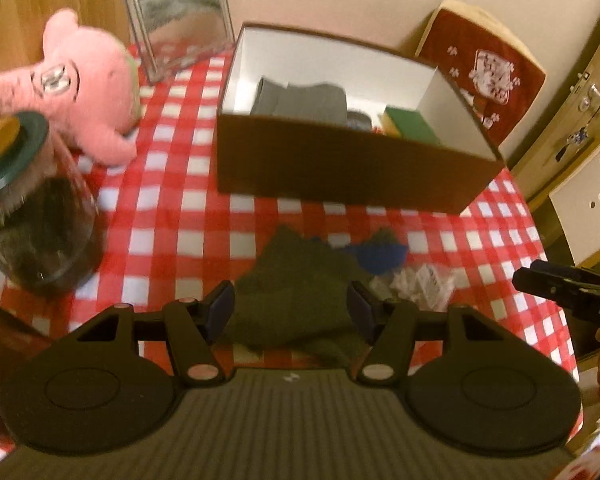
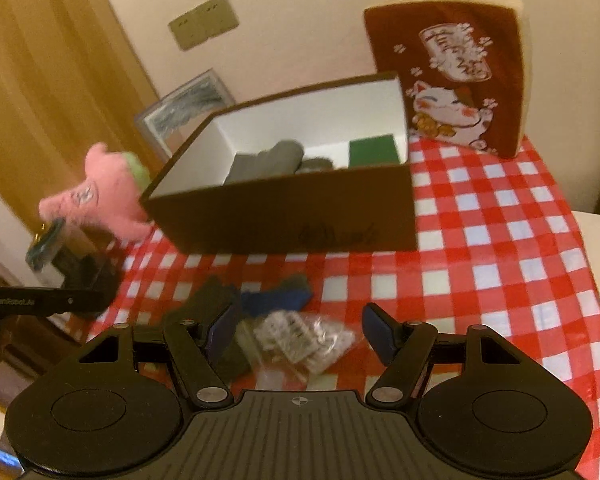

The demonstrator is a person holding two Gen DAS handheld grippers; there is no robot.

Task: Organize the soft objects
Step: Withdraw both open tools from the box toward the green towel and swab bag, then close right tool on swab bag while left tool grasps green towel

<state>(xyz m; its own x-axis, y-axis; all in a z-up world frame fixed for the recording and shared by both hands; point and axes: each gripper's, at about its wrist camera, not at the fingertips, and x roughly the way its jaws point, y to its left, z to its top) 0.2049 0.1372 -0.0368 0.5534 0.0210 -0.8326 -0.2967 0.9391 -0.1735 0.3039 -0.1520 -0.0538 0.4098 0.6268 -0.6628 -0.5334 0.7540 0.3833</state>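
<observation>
lying limp on the checked tabletop (image 1: 172,216), just before the brown box (image 1: 340,168) — dark green cloth (image 1: 300,292), soft and light. hovering spread wide: left hand-held gripper (image 1: 290,306) around the cloth, right hand-held gripper (image 2: 300,330) over a crinkly plastic packet (image 2: 300,340). probably pinching a bunched fold mid-cloth — not a floppy edge.

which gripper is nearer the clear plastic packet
Right. The right gripper has its open jaws either side of the clear plastic packet; the left gripper sits over the dark green cloth, packet off to its right.
</observation>
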